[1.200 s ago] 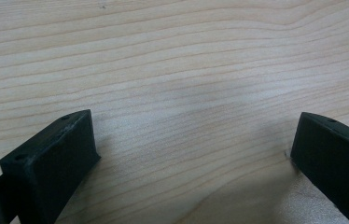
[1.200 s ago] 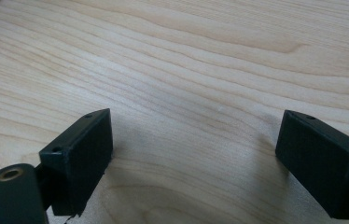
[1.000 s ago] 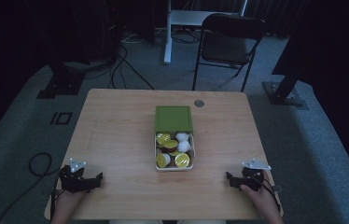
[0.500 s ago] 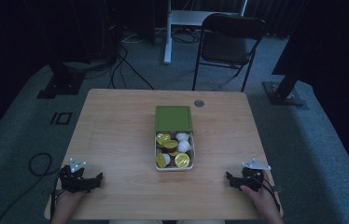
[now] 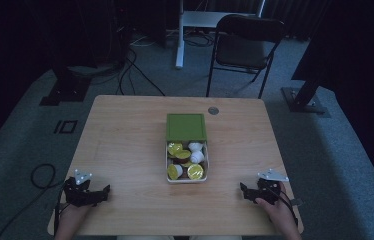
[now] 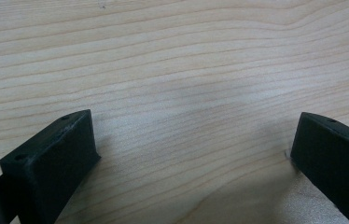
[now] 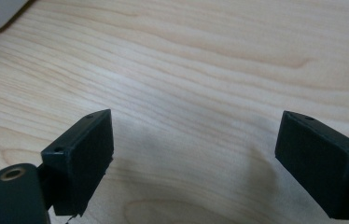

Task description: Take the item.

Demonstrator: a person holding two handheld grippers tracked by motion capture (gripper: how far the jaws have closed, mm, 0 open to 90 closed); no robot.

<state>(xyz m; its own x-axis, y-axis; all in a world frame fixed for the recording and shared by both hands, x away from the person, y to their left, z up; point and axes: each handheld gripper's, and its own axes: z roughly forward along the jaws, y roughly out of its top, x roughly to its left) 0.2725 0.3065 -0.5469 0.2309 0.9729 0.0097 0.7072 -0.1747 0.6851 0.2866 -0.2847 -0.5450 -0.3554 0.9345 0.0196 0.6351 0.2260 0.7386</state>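
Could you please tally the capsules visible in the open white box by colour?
Round yellow-lidded capsules: 4
Round white capsules: 2
Total: 6 showing in the white rectangular box; any underneath are hidden.

Bench [image 5: 125,140] is showing pale wood grain; lid [image 5: 186,126] is showing green; capsules [image 5: 195,171] are showing yellow and white; fingers [image 6: 51,163] are showing black.

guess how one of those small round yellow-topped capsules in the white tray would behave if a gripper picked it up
The small round yellow-topped capsules look light for their size. Lying jumbled at odd angles in the white tray, they would probably shift or roll if nudged. Their rounded bodies may slip between flat jaws.
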